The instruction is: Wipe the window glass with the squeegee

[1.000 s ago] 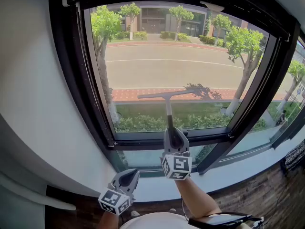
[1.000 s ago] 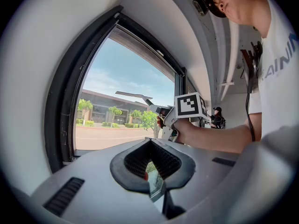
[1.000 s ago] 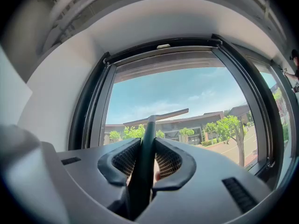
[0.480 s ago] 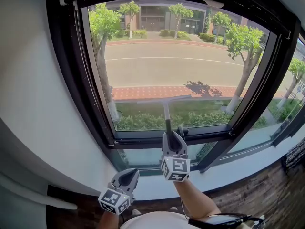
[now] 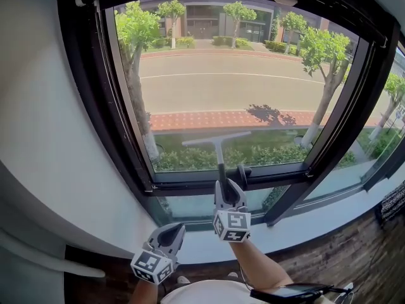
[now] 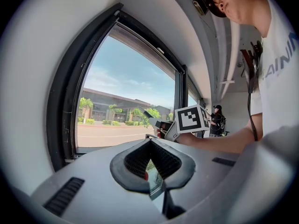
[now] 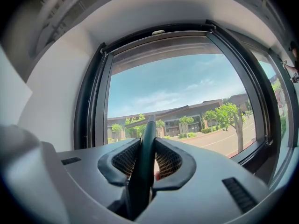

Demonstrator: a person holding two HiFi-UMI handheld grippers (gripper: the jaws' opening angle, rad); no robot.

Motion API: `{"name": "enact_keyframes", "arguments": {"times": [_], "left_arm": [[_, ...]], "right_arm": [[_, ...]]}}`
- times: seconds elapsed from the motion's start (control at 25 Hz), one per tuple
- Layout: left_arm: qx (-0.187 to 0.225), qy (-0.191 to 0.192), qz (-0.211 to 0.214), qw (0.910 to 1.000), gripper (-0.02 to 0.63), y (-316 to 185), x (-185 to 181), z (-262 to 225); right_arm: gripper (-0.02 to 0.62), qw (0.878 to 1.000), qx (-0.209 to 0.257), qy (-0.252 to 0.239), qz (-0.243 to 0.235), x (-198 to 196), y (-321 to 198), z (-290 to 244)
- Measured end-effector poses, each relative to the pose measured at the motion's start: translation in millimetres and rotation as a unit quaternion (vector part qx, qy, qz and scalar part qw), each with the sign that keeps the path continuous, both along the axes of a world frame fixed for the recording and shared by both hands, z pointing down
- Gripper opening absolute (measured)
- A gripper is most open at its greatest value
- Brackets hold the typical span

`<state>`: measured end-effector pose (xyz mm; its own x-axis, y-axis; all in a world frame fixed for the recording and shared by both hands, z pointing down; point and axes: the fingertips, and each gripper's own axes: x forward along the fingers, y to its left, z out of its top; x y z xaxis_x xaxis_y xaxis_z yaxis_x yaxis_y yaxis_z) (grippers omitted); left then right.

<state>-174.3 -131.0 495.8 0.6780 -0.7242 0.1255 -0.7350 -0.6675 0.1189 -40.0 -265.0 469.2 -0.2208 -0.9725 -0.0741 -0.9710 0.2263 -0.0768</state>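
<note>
Right gripper view showed the right gripper clamped narrow on the dark handle of the squeegee, pads pressed to both its sides. On head view I logged the squeegee standing upright above that gripper, its blade level across the lower part of the window glass; I could not confirm contact. I noted the left gripper low beside the sill, jaws nearly together, holding nothing.
</note>
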Motion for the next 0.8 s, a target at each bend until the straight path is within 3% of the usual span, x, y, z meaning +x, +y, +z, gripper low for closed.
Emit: {"name": "enact_keyframes", "arguments": {"times": [0.8], "left_arm": [[-0.008,-0.004,0.007,0.9999,0.018,5,6,6]], "right_arm": [[0.1,0.999,-0.032,0.034,0.004,5,2,42]]}}
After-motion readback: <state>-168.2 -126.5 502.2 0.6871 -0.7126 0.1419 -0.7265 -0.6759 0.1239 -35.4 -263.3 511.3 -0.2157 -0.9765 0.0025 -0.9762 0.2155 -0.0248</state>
